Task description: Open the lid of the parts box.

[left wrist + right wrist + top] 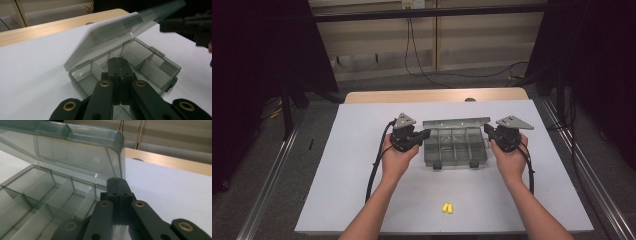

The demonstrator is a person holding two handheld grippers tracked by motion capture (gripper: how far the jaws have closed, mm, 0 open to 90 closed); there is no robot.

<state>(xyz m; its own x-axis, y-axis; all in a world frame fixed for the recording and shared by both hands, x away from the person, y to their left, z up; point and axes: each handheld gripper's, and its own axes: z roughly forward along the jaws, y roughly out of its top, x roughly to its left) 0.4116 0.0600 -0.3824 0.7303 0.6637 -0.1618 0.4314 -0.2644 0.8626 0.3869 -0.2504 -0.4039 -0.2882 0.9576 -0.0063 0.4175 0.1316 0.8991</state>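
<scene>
A person at a white tabletop [362,200] works a clear grey plastic compartment box [455,147] with a hand-held claw on either side of it. The box sits near the middle of the tabletop, toward its far half, its hinged lid [456,123] raised along the far edge and tilted up over the open tray. Dividers split the tray into several compartments, seen from above and from both claw cameras.

The left claw [424,134] is clenched, its two black jaws pressed together with nothing between them; in the left gripper view [120,66] its tip sits at the box's near wall, over the compartments, and whether it touches the plastic cannot be told. The right claw [488,131] is likewise clenched on nothing; in the right gripper view [117,185] its closed tip rests just under the corner of the lifted lid [75,150], at or against its edge. The lid looks blurred in the left gripper view [112,35].

Two small yellow earplugs [447,208] lie on the tabletop near its front edge, well apart from the box, between the person's forearms. A black cable [374,165] trails from the left claw along the wrist.
</scene>
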